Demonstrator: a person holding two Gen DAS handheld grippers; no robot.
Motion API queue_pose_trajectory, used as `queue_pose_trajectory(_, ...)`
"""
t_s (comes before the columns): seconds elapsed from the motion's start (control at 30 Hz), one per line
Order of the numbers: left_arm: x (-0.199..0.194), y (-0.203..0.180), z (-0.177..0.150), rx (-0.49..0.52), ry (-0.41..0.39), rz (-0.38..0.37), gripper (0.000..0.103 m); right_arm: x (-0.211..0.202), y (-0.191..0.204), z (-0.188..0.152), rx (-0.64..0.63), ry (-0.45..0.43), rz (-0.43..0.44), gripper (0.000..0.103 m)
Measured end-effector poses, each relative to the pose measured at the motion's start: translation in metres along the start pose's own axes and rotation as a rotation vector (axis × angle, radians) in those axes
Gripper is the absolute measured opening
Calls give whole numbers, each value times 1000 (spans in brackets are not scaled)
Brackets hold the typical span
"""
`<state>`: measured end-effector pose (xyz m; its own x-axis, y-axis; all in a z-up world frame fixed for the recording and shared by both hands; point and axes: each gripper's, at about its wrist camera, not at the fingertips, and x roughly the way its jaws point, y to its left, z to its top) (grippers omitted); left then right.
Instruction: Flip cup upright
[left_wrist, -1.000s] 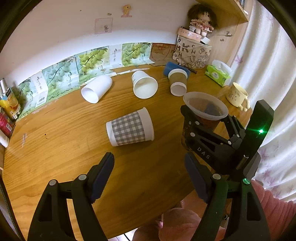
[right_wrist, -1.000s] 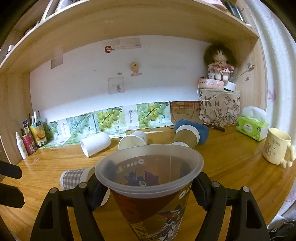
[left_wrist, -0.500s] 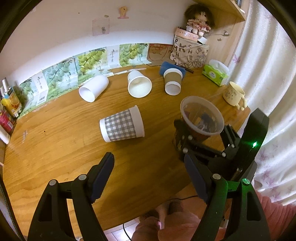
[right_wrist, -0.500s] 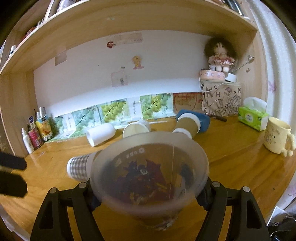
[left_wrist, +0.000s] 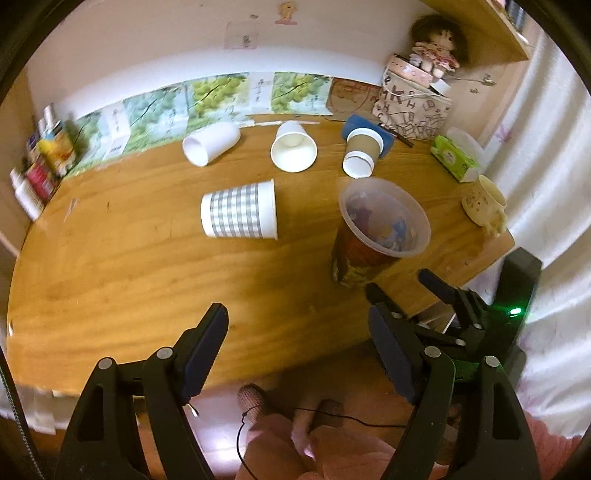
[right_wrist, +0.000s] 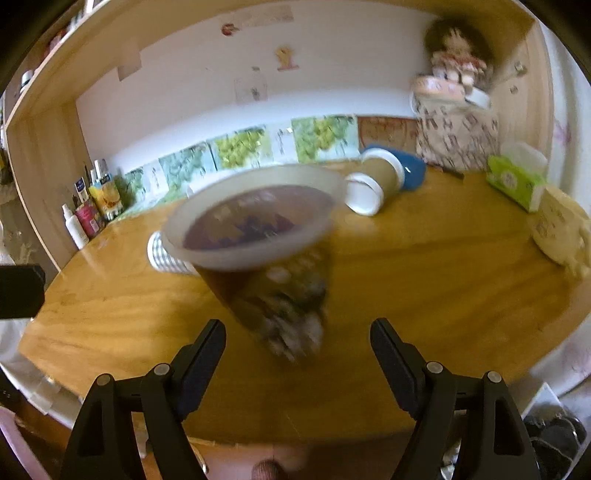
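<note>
A: Where does the printed cup (left_wrist: 373, 236) stand?
B: Upright on the table (left_wrist: 129, 280), right of the checked cup (left_wrist: 240, 216), which lies on its side.
A: Behind them?
B: Three cups lie in a row: one (left_wrist: 210, 147) left, one (left_wrist: 293, 151) middle, the sleeved cup (left_wrist: 360, 155) right. The mug (left_wrist: 484, 203) stands far right.
</note>
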<state>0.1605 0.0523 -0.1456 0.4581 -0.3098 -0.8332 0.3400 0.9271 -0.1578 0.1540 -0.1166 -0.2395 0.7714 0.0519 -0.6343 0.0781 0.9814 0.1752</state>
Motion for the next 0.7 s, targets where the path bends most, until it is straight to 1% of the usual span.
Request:
queue_pose_trajectory(0.07,-4,-8,-5,-31,2,9,81,-15,-13,1,19,40,23,81)
queue_pose_trajectory(0.13,-6,-16,-10,-61,9,21,81,-31,-25,5,35,62,33,81)
queue_pose_trajectory(0.2,-6,-24,-15,-95,30,32,81,-51,-38,10,57,76,88,81)
queue_pose_trajectory(0.37,-13,-41,-23,-176,40,56,81,-91,-59,24,67,119,118,81)
queue_pose_trajectory(0.43,-20,-48,-26,-198,27,85,81,-105,-64,30,67,129,130,81)
queue_pose_trajectory(0.57,-40,-56,-27,-257,-27,136,81,-130,-69,42,55,144,167,81)
queue_pose_trajectory(0.7,-63,-66,-26,-263,-86,182,84,-153,-68,52,31,166,184,81)
